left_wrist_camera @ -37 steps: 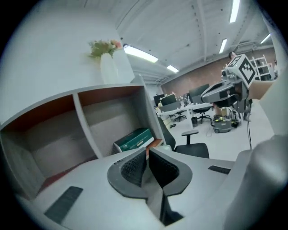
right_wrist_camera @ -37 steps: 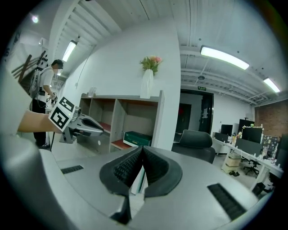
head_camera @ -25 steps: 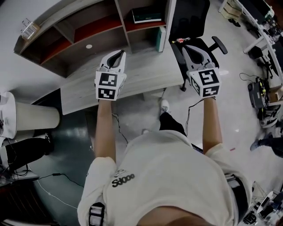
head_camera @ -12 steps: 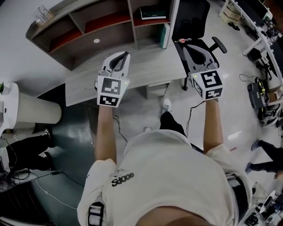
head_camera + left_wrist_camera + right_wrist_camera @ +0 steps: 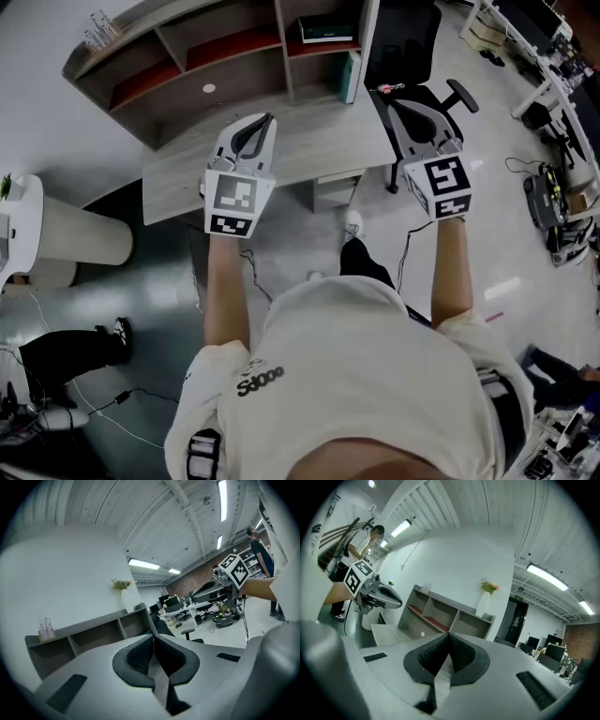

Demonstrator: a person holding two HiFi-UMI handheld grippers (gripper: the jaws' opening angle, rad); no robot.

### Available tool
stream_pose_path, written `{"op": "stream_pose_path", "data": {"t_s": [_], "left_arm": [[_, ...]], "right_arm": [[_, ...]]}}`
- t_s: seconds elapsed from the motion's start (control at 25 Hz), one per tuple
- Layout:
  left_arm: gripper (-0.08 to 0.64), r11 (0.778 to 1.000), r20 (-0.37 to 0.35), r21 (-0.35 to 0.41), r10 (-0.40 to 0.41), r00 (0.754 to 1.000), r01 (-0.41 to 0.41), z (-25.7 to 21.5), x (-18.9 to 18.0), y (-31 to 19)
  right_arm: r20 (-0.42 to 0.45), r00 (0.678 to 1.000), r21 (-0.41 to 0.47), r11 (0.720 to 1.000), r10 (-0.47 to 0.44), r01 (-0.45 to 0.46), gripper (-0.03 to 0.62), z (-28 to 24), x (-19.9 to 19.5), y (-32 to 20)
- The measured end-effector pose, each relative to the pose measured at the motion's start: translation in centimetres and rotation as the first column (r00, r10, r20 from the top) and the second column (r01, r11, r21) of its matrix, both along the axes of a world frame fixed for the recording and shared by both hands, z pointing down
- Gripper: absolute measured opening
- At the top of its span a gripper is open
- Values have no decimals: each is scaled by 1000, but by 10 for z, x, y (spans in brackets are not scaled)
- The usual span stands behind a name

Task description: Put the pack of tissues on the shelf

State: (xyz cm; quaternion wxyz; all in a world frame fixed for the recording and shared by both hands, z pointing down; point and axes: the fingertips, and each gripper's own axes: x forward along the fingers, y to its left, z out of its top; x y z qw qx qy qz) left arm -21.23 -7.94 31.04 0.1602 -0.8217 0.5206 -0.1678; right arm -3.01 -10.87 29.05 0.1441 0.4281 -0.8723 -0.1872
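Observation:
I find no pack of tissues in any view. The grey shelf [image 5: 225,58] with red-brown boards stands behind a grey desk [image 5: 300,150]. My left gripper [image 5: 256,127] hovers over the desk, jaws shut and empty; its own view shows the pads [image 5: 140,656] meeting with nothing between them. My right gripper [image 5: 407,103] is level with it over the floor beside the desk's right end, in front of a black chair [image 5: 412,47]. Its jaws are also shut and empty, pointing toward the shelf [image 5: 436,613].
A dark box [image 5: 326,30] lies in the shelf's right bay and a small white disc [image 5: 208,88] on the desk. A vase of flowers [image 5: 483,602] and a small rack [image 5: 98,28] sit on the shelf top. A white cylinder [image 5: 75,246] stands left. Someone's legs [image 5: 66,352] are nearby.
Both grippers have moved forward together toward the desk and shelf, which now sit lower and more central in the head view. The legs at the left have moved down the frame.

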Motion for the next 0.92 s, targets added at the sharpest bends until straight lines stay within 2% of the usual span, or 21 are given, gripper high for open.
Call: {"op": "stream_pose_path", "data": {"t_s": [0.92], "left_arm": [[25,1000,13,-12,4,1000,-4,-5,-20,9]], "right_arm": [[13,1000,7,1000,-14,14,-3,-11,-27,11]]}}
